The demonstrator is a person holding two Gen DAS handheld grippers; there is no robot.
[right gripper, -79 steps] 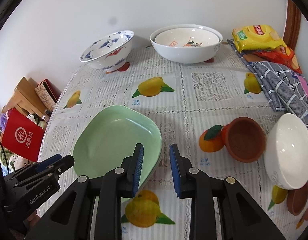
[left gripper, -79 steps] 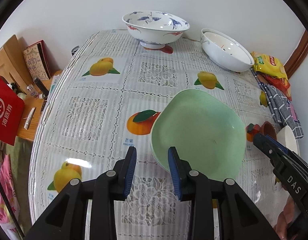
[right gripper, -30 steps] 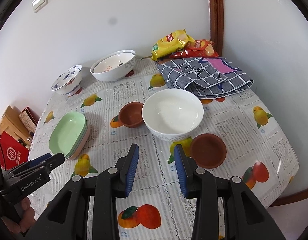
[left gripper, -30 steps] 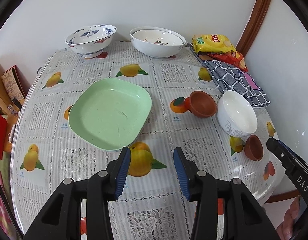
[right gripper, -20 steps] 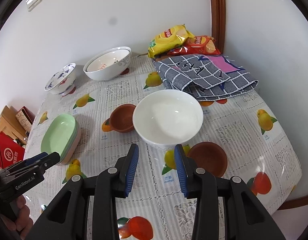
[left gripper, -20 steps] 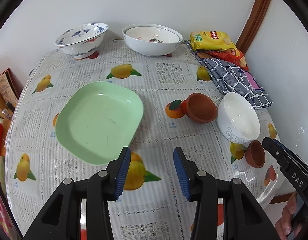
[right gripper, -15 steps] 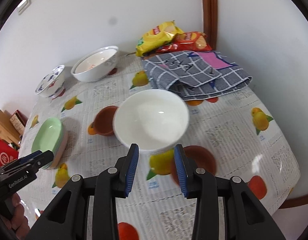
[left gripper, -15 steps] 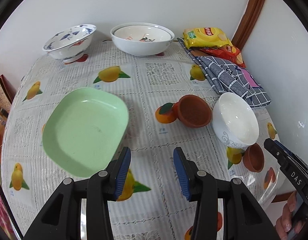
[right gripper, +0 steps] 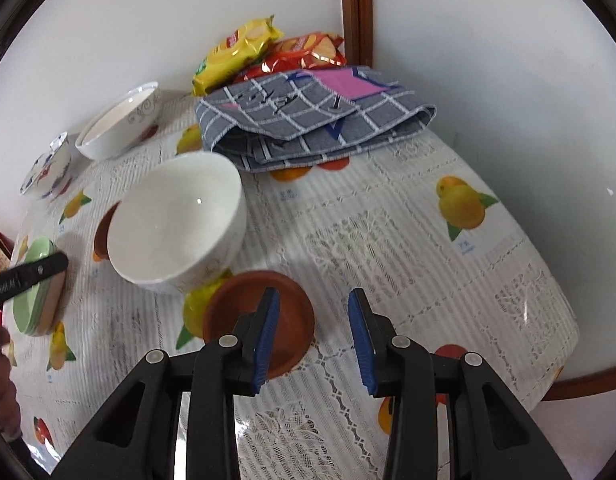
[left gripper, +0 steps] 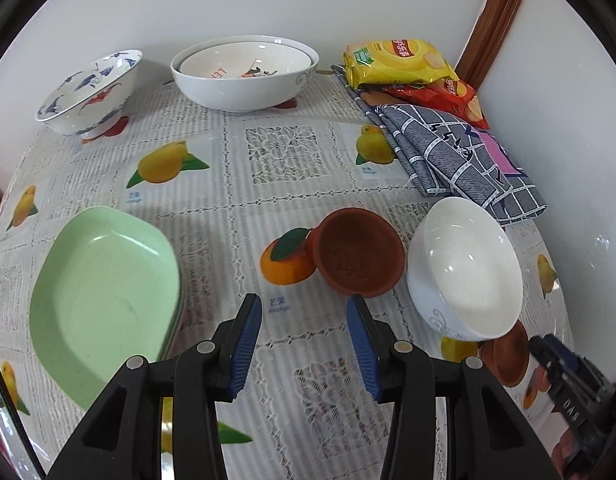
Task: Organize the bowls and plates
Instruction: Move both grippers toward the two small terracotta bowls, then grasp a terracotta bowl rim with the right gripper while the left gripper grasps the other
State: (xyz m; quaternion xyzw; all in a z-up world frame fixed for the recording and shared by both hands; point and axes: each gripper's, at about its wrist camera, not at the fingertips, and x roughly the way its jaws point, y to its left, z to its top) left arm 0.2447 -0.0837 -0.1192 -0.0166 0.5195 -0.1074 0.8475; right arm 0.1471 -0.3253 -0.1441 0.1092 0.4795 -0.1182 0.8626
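Both the left claw (left gripper: 304, 340) and right claw (right gripper: 313, 334) are released and empty above the desk (left gripper: 288, 160), with the brown saucer (right gripper: 260, 320) nearest, an empty white bowl (right gripper: 176, 216) behind it, stacked green plates (left gripper: 104, 296) leftward, and nested bowls (left gripper: 244, 72) farthest.
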